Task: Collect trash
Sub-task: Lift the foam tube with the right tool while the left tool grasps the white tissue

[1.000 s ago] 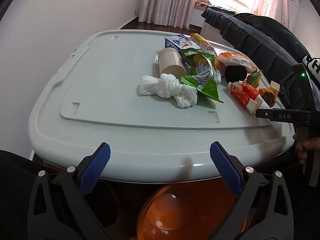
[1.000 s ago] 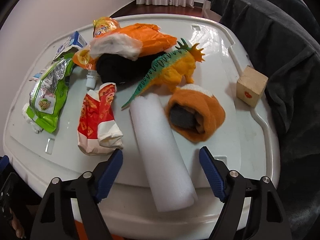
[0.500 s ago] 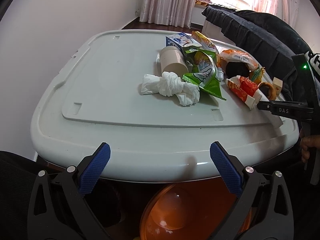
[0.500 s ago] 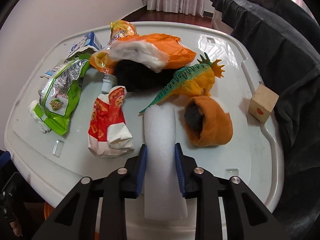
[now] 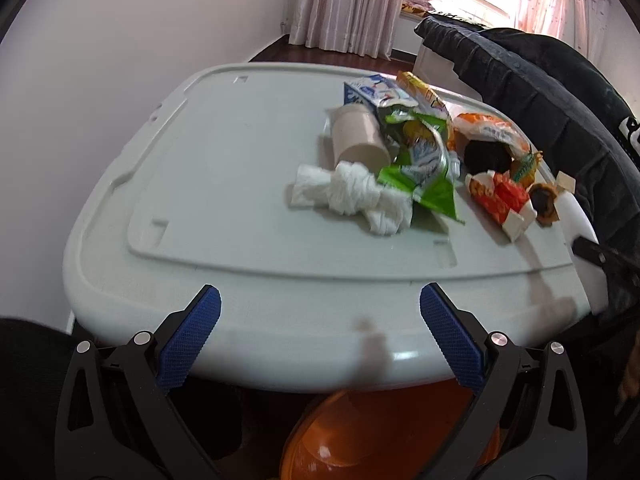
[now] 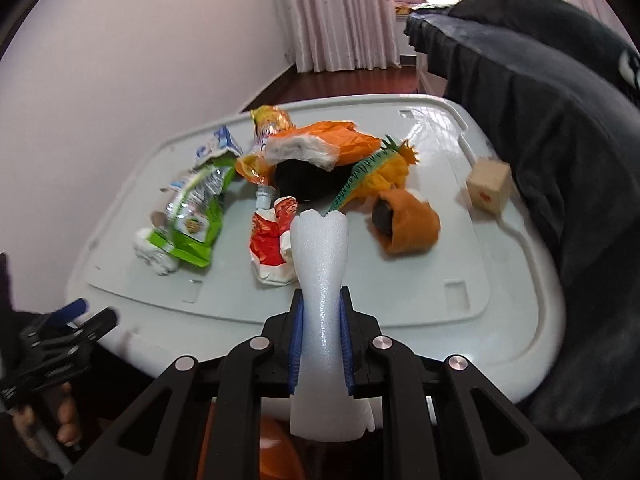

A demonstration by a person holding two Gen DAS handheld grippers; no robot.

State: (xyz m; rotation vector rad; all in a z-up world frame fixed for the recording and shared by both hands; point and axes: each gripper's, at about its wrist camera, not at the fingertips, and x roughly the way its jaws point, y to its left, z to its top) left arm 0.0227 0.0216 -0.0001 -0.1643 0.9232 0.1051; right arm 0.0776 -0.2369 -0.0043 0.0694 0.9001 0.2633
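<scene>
Left gripper [image 5: 320, 320] wide apart, empty, hovering off the near edge of the lid [image 5: 224, 168], above an orange bin [image 5: 380, 436] tucked under that edge.

On the lid, left to right in the left wrist view: bare plastic over the left half; then a tissue [image 5: 352, 192] twisted beside a cup [image 5: 360, 140] lying on its side; a green wrapper [image 5: 424, 172] overlapping the tissue's right end; a blue carton [image 5: 372, 90] and yellow packet [image 5: 424, 94] toward the far edge; a red wrapper [image 5: 500, 198] near the right edge. Beyond it, in the right wrist view, a toy dinosaur [image 6: 376, 176], an orange sock [image 6: 408, 224] and a wooden block [image 6: 488, 188] by the far right corner.

Right gripper [image 6: 320, 320] clamped on a foam tube [image 6: 322, 292], squeezed thin at the pads, lifted clear near the front right edge, far end flaring over the red wrapper.

Likely risks: soft foam, so possible slipping or tearing at the pinch during the swing to the bin; a low swing could catch the red wrapper and drag it off the edge; two grippers meeting over the same bin; toys mistaken for trash.
</scene>
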